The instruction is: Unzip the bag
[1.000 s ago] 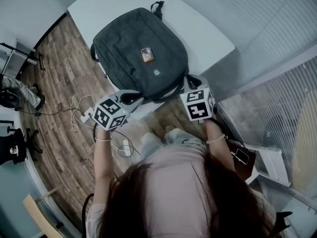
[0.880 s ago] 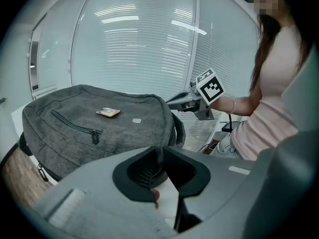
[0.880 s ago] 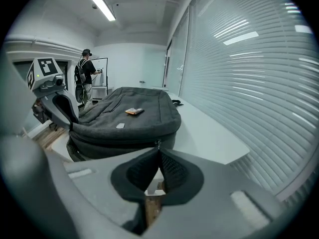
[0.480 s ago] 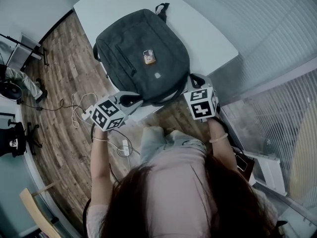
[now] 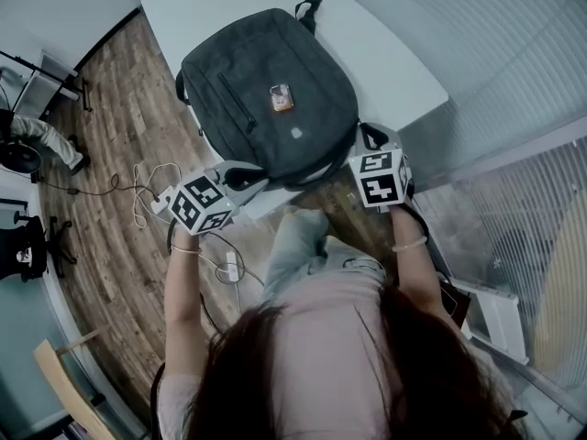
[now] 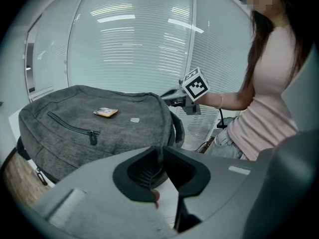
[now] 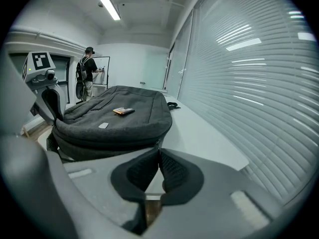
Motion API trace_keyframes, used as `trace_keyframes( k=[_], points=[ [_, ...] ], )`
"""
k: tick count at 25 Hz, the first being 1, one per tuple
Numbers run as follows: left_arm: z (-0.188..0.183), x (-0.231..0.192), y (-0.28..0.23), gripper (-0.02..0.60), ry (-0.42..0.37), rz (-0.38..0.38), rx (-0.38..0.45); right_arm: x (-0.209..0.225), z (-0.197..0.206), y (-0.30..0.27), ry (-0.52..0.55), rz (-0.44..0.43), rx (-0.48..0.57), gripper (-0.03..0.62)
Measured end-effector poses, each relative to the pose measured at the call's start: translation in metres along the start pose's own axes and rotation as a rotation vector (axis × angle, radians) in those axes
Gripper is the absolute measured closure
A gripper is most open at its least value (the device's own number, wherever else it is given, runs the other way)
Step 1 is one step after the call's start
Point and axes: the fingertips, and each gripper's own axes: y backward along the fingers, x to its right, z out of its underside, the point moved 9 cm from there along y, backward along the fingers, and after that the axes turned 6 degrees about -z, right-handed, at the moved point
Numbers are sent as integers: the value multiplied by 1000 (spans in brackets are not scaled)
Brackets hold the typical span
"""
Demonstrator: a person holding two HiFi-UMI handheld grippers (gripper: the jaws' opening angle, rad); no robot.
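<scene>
Grey backpack (image 5: pixel 266 90) lies flat on the white table (image 5: pixel 394 62), with its near end right at the table edge by me. My right gripper (image 7: pixel 158 152) is pressed together, tips on the small zipper pull (image 7: pixel 158 145) at the bag's side seam. It looks pinched, and the zipper isn't opened yet as far as I can see. My left gripper (image 6: pixel 160 151) is also pressed together, against the near corner edge; can't tell if any fabric is caught. Risks, my guess: the pull is tiny, so it slips out if I tug at an angle. If the left isn't really anchoring, the whole bag drags toward the edge instead of unzipping. The slider may also jam rounding the corner.
</scene>
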Motion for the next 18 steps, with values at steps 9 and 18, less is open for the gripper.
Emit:
trace_keyframes(
  k=[9,18],
  points=[
    [1,-1,-1,526,-1,23,4,8,-3,-9,13,-4,-7,582],
    [0,-3,-3,526,10,36,-5,22,-7,-23,24,-32,1,582]
  ],
)
